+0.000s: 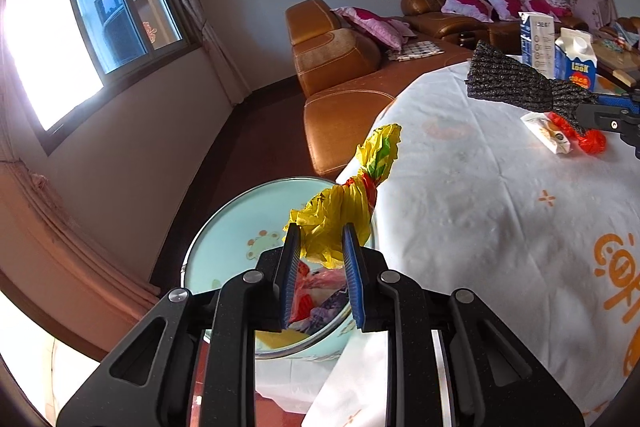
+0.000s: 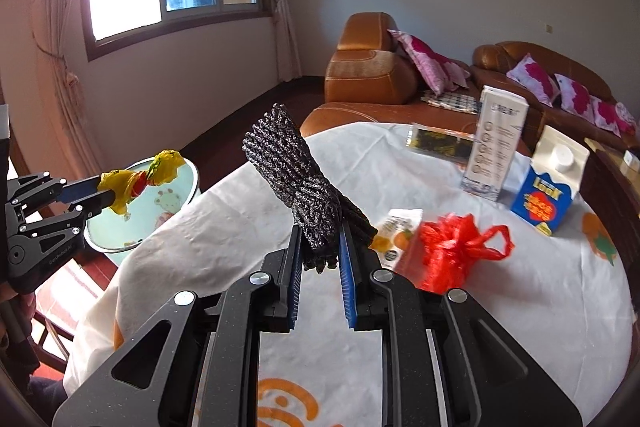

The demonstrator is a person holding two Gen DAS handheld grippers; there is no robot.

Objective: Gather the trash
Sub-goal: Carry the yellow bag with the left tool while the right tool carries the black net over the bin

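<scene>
Left hand-held gripper (image 1: pixel 320 235) pinches yellow bag (image 1: pixel 340 211) over blue bin (image 1: pixel 224 239). Right hand-held gripper (image 2: pixel 320 243) pinches dark rope bundle (image 2: pixel 296 183) above tabletop (image 2: pixel 520 287). Red bag (image 2: pixel 452 251), snack wrapper (image 2: pixel 394 231), two cartons (image 2: pixel 548 183) near.

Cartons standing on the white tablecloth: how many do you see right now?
2. A tall white rectangular carton stands near the table's far edge; a blue-and-white gable-top carton with a white cap stands to its right. Others may lie out of frame.

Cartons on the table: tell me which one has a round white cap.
The short blue gable-top carton, right of the tall slim white box, which shows no cap.
</scene>
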